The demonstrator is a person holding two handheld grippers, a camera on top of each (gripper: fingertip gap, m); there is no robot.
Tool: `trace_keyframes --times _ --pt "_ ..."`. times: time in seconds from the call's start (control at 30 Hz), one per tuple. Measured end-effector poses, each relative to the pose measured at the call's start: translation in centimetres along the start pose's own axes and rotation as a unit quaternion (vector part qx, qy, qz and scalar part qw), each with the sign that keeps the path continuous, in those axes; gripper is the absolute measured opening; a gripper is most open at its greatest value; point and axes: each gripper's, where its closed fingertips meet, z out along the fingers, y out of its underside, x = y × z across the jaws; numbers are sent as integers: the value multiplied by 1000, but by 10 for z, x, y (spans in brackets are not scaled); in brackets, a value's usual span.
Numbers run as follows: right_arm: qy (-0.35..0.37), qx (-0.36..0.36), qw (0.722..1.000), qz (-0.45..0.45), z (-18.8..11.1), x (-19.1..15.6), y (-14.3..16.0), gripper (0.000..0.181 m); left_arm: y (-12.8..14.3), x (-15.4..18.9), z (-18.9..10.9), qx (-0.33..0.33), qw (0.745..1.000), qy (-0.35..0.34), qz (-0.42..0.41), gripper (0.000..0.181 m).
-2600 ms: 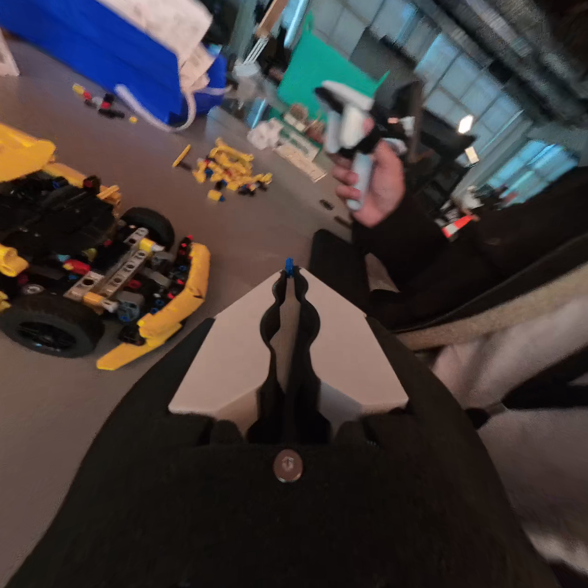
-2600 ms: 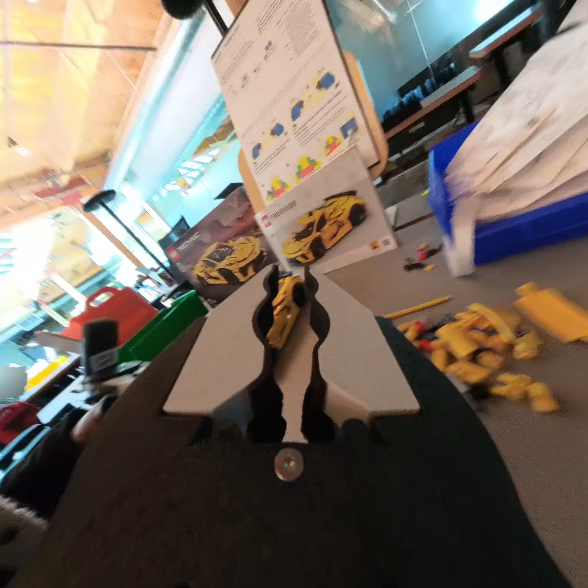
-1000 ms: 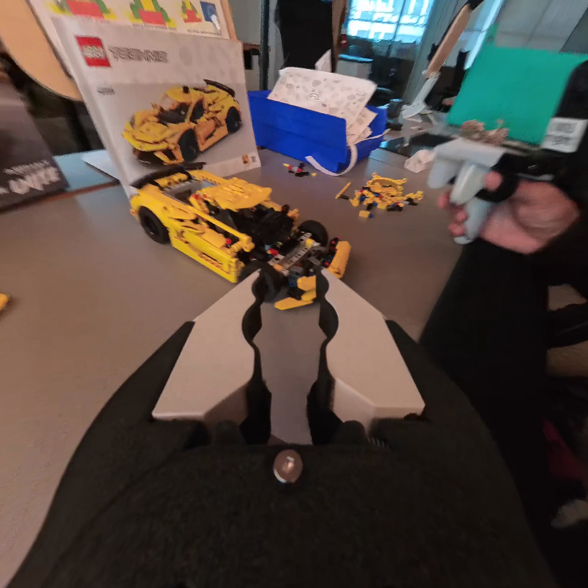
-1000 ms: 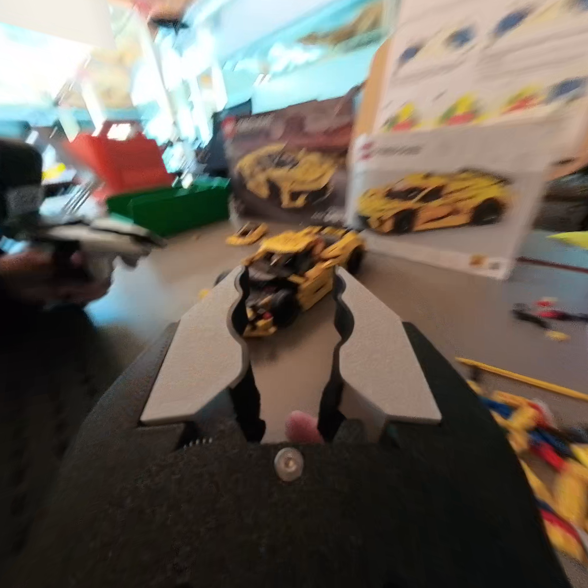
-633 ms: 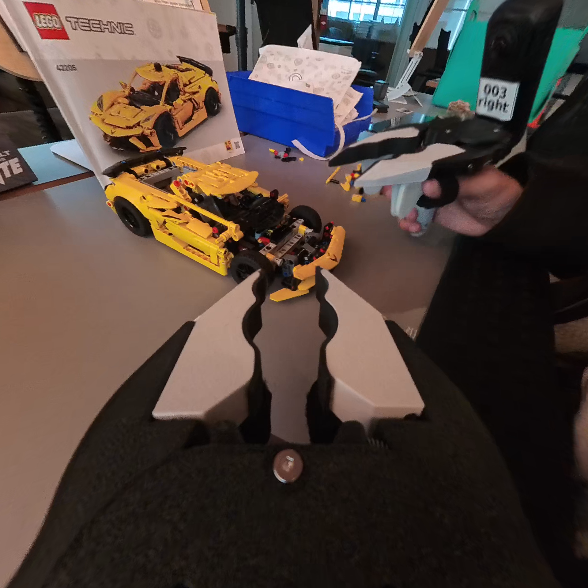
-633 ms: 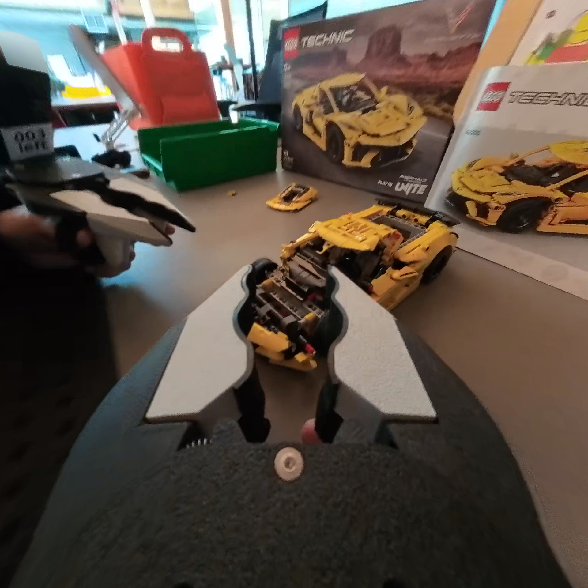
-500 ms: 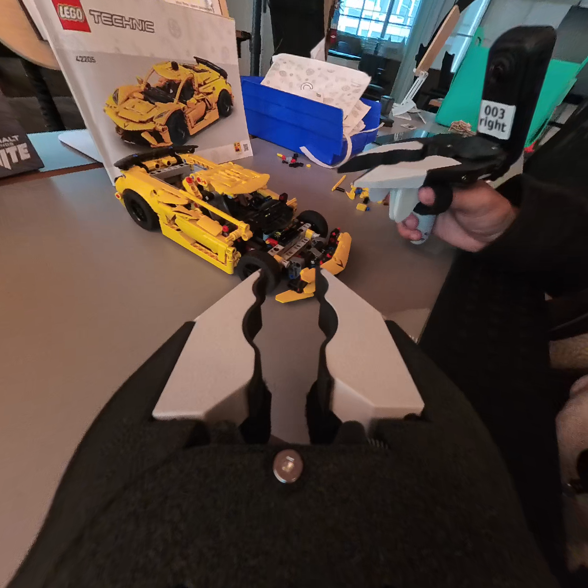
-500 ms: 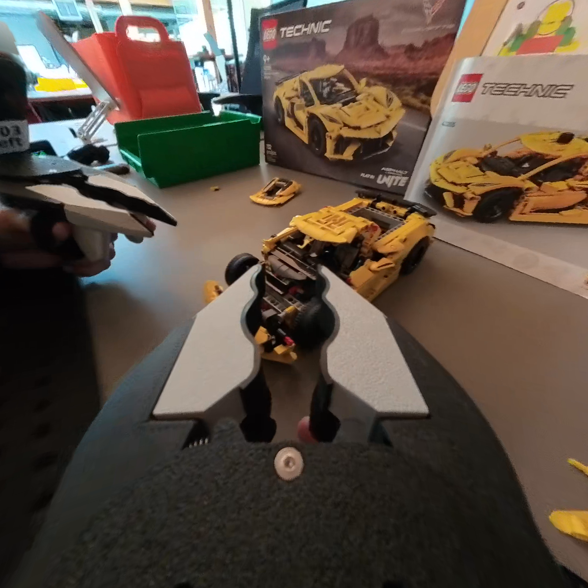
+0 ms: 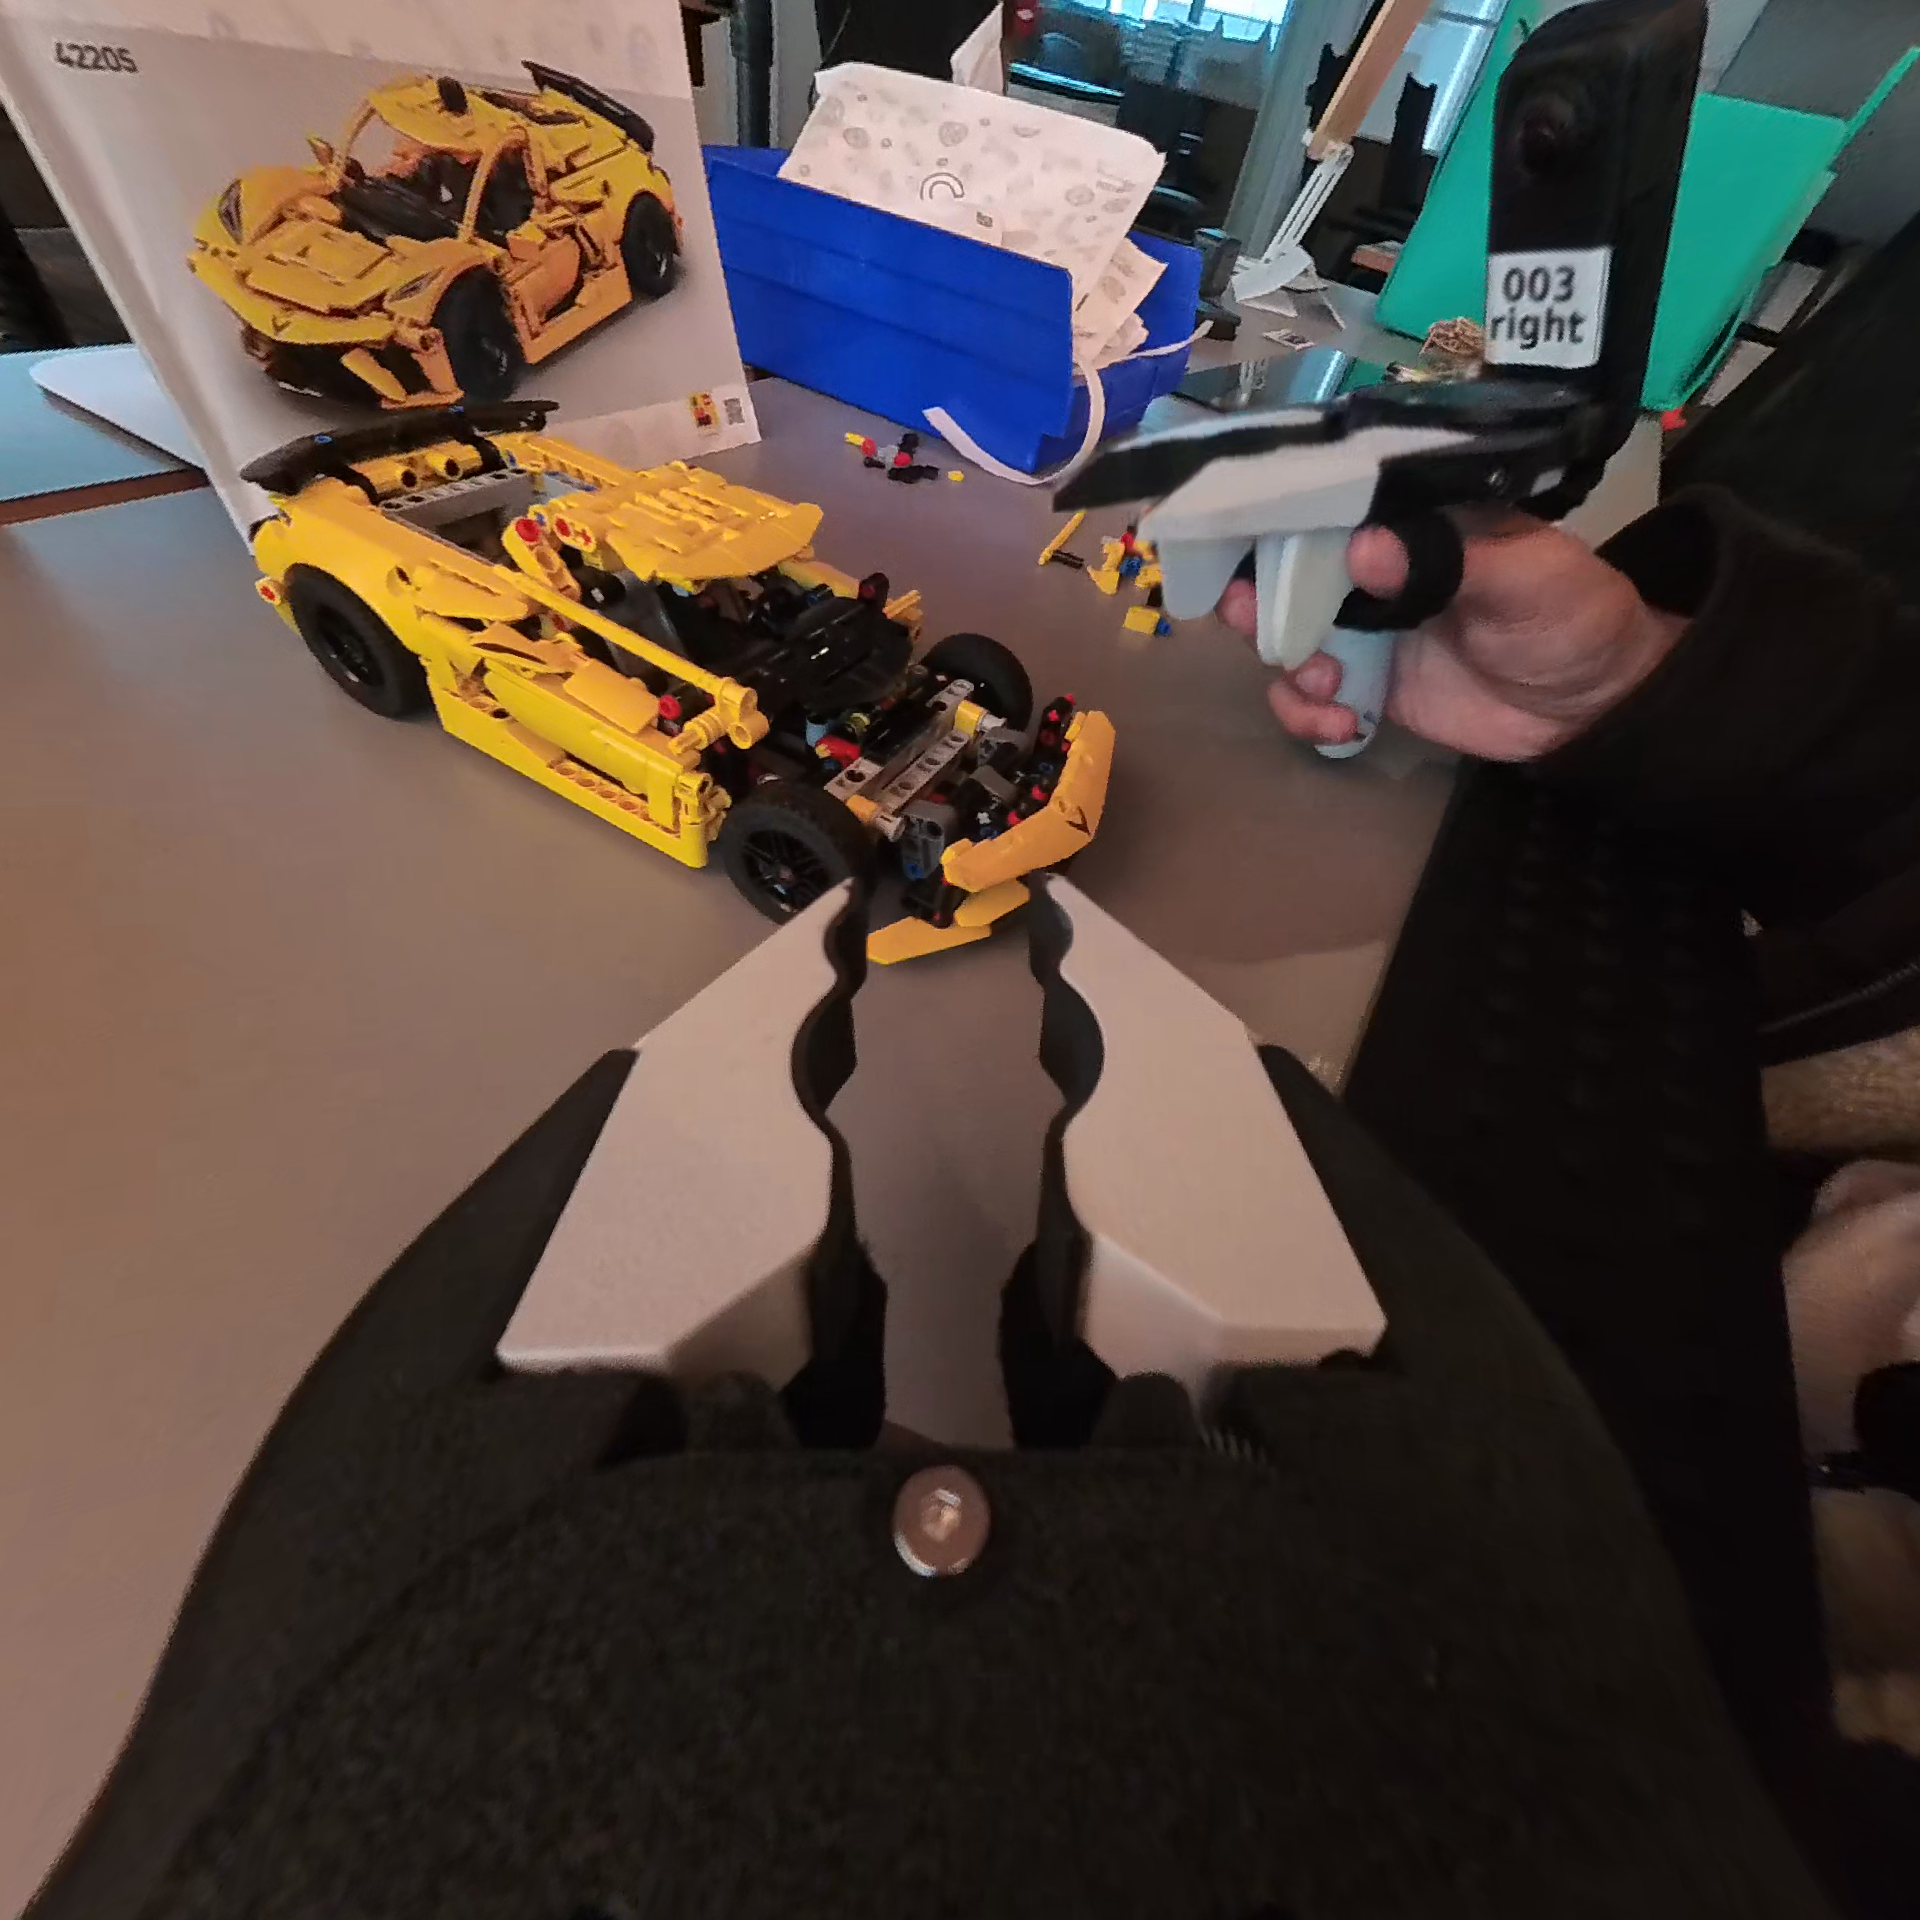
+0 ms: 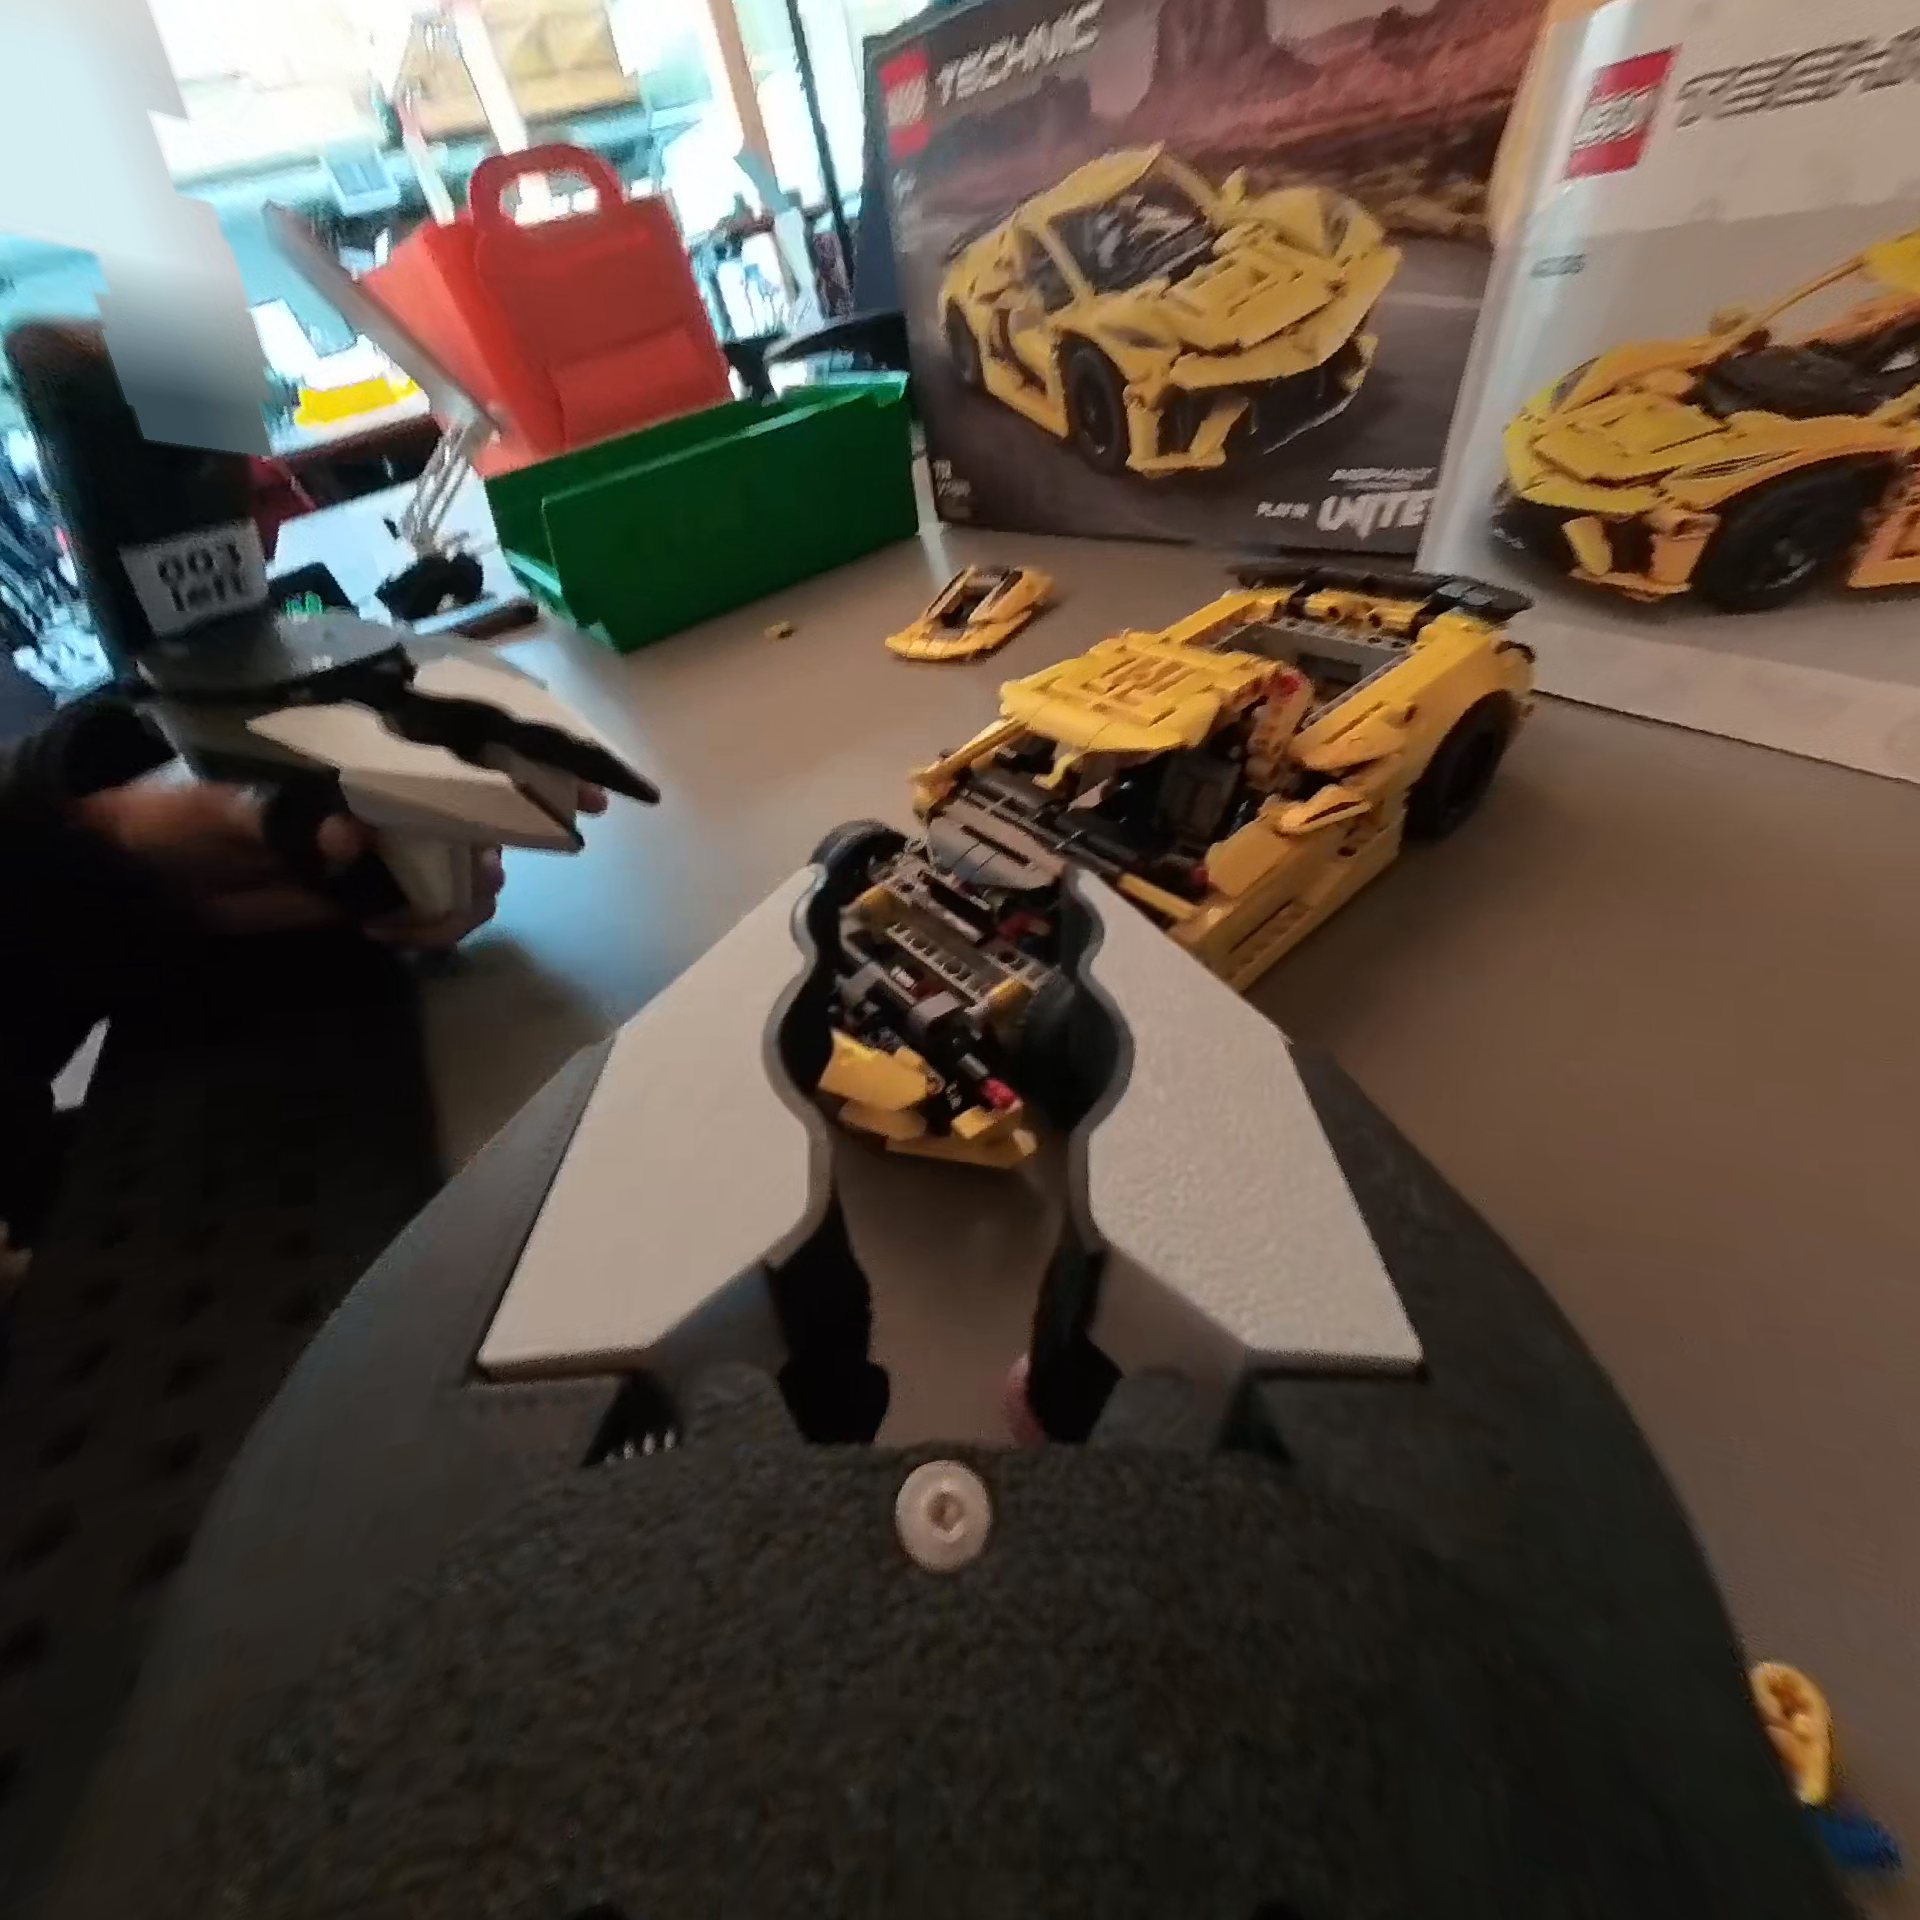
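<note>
Left wrist view shows your left gripper (image 9: pixel 943 894) with its jaws apart and holding nothing, just in front of the nose of the yellow brick car (image 9: pixel 665 665). Your right gripper (image 10: pixel 940 888) also has its jaws apart and empty, pointing at the same nose from the other side. The car stands on the grey counter (image 9: pixel 260 987), partly built: the front is uncovered, with the grey beams and small parts visible, and a loose yellow panel (image 10: pixel 971 613) lies behind the car. Loose pieces (image 9: pixel 1117 566) lie beside the car, near the blue bin (image 9: pixel 904 312). Behind the car stand the instruction booklet (image 9: pixel 416 208) and the box (image 10: pixel 1174 260). A green tray (image 10: pixel 707 509) is left of the box.
</note>
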Motion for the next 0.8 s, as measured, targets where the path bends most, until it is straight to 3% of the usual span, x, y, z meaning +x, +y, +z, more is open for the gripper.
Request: trace_keyframes --times 0.17,0.3,0.47,0.6,0.8 --pt "-3 -36 995 -98 5 -18 15 43 0 1 0 -1 1000 4 0 30" --pt "-42 -95 991 -90 10 -34 34 54 4 4 3 -14 1000 12 5 30" --pt "-5 -127 982 -138 11 -30 43 54 7 8 5 -26 999 18 17 30" --pt "12 -160 979 -127 10 -23 51 53 7 8 5 -27 999 18 16 31" --pt "45 -153 982 -105 5 -11 45 46 8 7 6 -32 999 15 15 31"
